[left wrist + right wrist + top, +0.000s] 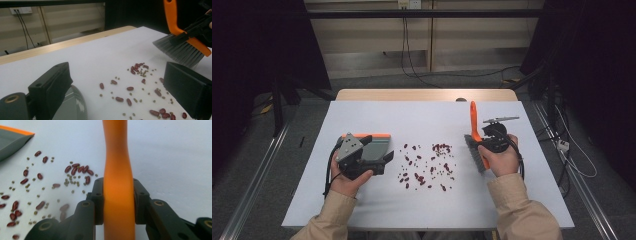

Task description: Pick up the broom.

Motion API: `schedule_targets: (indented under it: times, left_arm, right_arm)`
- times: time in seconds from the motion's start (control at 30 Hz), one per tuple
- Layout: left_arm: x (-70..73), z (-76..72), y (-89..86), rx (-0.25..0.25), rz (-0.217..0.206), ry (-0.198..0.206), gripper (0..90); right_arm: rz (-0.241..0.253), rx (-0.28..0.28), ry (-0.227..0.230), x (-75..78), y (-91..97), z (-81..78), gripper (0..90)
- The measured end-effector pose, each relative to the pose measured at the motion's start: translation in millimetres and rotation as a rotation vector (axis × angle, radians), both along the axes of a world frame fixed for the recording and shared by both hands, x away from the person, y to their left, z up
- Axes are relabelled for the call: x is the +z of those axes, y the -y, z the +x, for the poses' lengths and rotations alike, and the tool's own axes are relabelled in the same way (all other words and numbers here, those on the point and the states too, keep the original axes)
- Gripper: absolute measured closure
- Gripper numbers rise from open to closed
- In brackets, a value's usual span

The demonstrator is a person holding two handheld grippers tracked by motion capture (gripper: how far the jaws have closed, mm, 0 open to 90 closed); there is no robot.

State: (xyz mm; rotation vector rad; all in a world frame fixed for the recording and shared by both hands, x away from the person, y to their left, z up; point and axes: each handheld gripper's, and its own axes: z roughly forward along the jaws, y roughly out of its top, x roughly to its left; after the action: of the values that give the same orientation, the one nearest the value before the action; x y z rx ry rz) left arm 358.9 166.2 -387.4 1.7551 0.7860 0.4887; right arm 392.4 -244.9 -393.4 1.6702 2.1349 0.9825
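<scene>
**Brush clamped in one gripper, dustpan under the other, beans scattered between**

Sleeved forearms enter from the bottom edge of the high view, each hand holding a two-jaw gripper over a white table [427, 205]. On the person's right, the right gripper [118, 197] has its two black jaws pressed tight against both sides of the orange handle of a brush [474, 135]. From the high view the handle points away from the person, and the grey bristles [178, 50] face the middle of the table. Seen from the left gripper view, the bristles hang just beyond the far edge of the spill; whether they touch the tabletop cannot be told.

On the person's left, the left gripper [379, 161] has its jaws standing wide apart with nothing pressed between them. It sits over a grey dustpan [374, 145] with an orange rear rim, which rests on the table. A curved grey edge of the dustpan shows beside the near jaw in the left gripper view.

Dark red beans [427, 167] lie scattered across the middle of the table, between dustpan and brush. Small green beans [142, 73] are mixed among them. One tighter cluster lies near the brush.
</scene>
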Motion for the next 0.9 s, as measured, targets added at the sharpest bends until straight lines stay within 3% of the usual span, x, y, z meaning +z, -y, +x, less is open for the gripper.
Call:
schedule_targets:
  times: [0.13, 0.2, 0.27, 0.43, 0.63, 0.83, 0.9]
  left_arm:
    - [-1.5, 1.0, -5.6, 0.008, 0.003, -0.001, 7.6]
    - [-2.4, 1.5, -7.7, 0.012, 0.002, -0.002, 7.6]
    - [-3.1, 2.0, -9.3, 0.017, -0.004, -0.007, 7.6]
    - [-3.8, 2.5, -10.8, 0.022, -0.002, -0.008, 7.6]
    - [-5.0, 3.6, -10.9, 0.017, -0.001, -0.011, 7.6]
    - [-5.0, 2.7, -11.8, 0.017, 0.007, -0.008, 7.6]
    - [-4.9, 2.3, -12.1, 0.016, 0.007, -0.007, 7.6]
  right_arm:
    - [-0.018, -0.001, 0.014, -9.0, -5.7, 10.4, 70.7]
    - [-0.054, 0.005, 0.026, -12.8, -8.9, 14.4, 70.9]
    - [-0.075, 0.003, 0.009, -16.6, -11.1, 17.4, 70.9]
    - [-0.072, -0.014, -0.008, -23.0, -10.9, 20.4, 70.6]
    - [-0.035, 0.007, 0.007, -20.2, -10.9, 15.1, 62.4]
    - [-0.042, 0.024, 0.055, -11.0, -5.3, 2.8, 57.0]
    - [-0.061, 0.026, 0.04, -8.6, -2.8, -2.2, 56.9]
